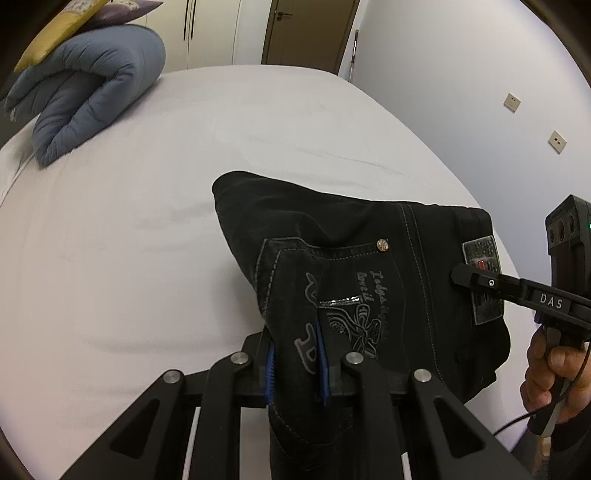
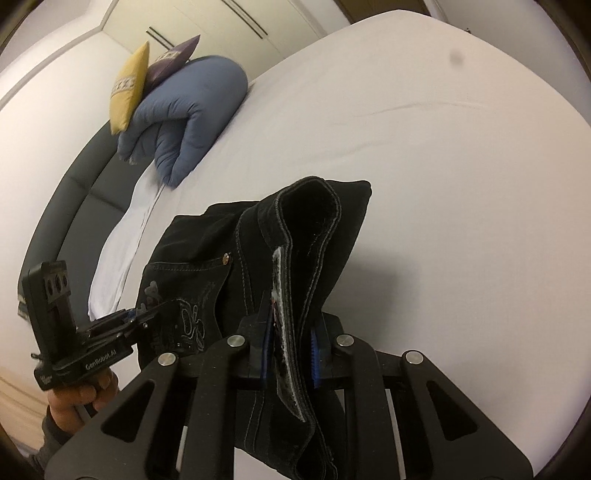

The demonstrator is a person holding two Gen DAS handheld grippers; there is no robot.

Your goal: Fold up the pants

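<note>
Black jeans with grey stitching and an embroidered back pocket hang lifted above a white bed. My left gripper is shut on the pocket side of the fabric, the cloth bunched between its blue pads. In that same view my right gripper pinches the waistband at the leather patch. The right wrist view shows my right gripper shut on the folded waistband of the jeans, and my left gripper clamping the pocket area at lower left, held by a hand.
A folded blue duvet lies at the far left of the bed, with a yellow cushion and a purple cushion behind it. A dark padded headboard rims the bed. Wall sockets and a door stand beyond.
</note>
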